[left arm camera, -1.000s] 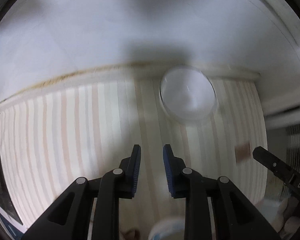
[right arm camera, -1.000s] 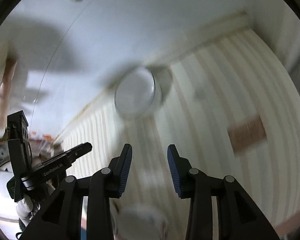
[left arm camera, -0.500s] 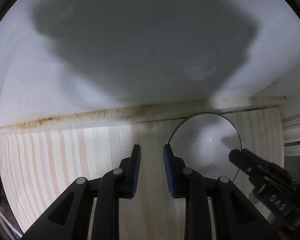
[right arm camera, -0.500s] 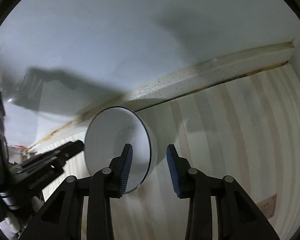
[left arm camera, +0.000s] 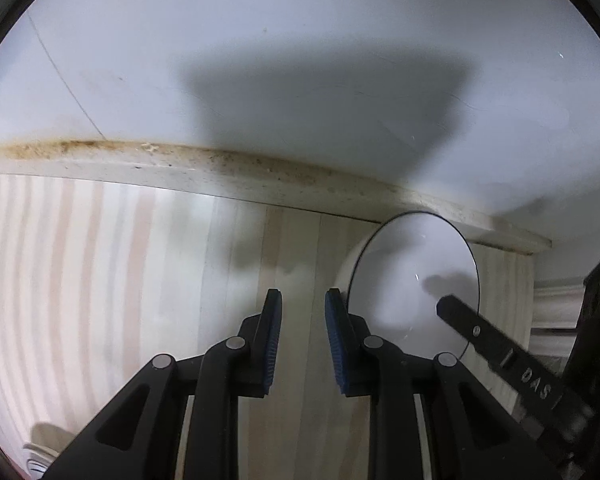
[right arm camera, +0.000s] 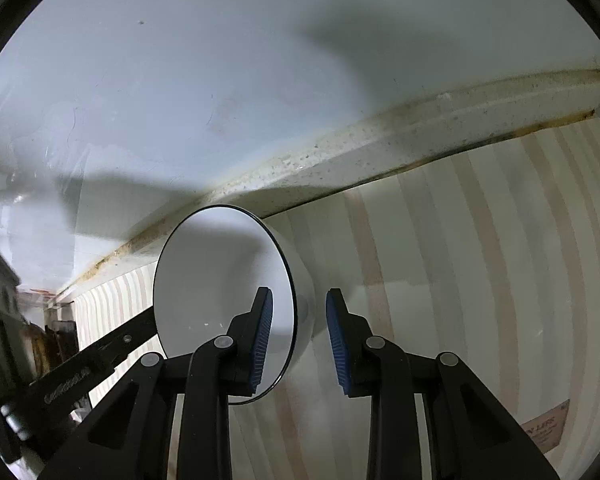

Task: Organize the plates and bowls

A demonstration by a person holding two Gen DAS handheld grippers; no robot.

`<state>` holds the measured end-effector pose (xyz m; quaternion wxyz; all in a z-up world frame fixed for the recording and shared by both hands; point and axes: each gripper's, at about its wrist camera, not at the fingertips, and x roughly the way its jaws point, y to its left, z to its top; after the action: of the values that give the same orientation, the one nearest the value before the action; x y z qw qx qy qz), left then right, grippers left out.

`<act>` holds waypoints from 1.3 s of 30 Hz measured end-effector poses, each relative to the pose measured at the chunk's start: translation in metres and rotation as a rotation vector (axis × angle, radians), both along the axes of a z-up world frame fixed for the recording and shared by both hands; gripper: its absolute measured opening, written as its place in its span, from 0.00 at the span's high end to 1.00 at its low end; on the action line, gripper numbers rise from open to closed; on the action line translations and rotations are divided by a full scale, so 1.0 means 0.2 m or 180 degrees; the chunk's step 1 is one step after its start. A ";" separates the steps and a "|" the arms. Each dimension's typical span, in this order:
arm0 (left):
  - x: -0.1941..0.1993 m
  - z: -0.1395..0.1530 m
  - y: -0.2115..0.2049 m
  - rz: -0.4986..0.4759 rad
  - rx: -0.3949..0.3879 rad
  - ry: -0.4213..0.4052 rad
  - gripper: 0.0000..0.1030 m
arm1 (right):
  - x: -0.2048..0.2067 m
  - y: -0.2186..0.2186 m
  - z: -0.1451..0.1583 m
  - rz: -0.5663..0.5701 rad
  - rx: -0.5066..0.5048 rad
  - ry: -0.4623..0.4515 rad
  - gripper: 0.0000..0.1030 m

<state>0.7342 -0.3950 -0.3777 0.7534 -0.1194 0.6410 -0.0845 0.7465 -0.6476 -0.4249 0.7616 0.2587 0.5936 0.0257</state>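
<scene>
Straddling the near rim of a white bowl (right arm camera: 220, 296), the right gripper (right arm camera: 299, 300) has its jaws spread wide, one finger inside the rim, one outside, not yet closed. The left gripper (left arm camera: 303, 300), jaws parted and empty, has the bowl (left arm camera: 412, 276) just right of it. Beyond lies the striped tabletop (right arm camera: 460, 260), then the wall (right arm camera: 220, 60).

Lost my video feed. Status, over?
Both grippers open, empty. Right gripper straddling white bowl rim, not closed. Left gripper beside the bowl, over striped mat. Nothing blocking.
</scene>
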 end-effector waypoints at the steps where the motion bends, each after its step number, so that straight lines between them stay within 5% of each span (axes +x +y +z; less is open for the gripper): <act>1: 0.01 -0.01 0.01 0.0010 -0.0056 0.0021 0.81 | -0.01 0.00 0.00 -0.0009 0.0003 0.0006 0.74; 9: -0.02 0.11 0.08 0.0104 -0.0469 -0.0053 0.80 | -0.01 -0.05 0.03 -0.0014 0.0087 -0.0021 0.74; 14: 0.03 0.05 -0.03 -0.0105 -0.0255 -0.0028 0.81 | -0.01 -0.09 0.04 0.0019 -0.0002 -0.0015 0.84; 16: 0.04 0.02 -0.08 -0.0210 -0.0135 -0.0048 0.91 | -0.01 -0.09 0.04 0.0041 -0.0031 -0.0038 0.87; 19: 0.06 0.01 -0.15 -0.0284 0.0002 -0.0122 0.93 | -0.02 -0.05 0.05 0.0106 -0.0125 -0.0073 0.87; 39: -0.17 0.20 -0.15 -0.0398 0.0047 -0.0286 0.93 | -0.26 0.05 0.21 0.0200 -0.0067 -0.0229 0.88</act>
<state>0.6996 -0.4241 -0.3378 0.7756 -0.0696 0.6133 -0.1320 0.6944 -0.6385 -0.3828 0.7839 0.2309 0.5740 0.0526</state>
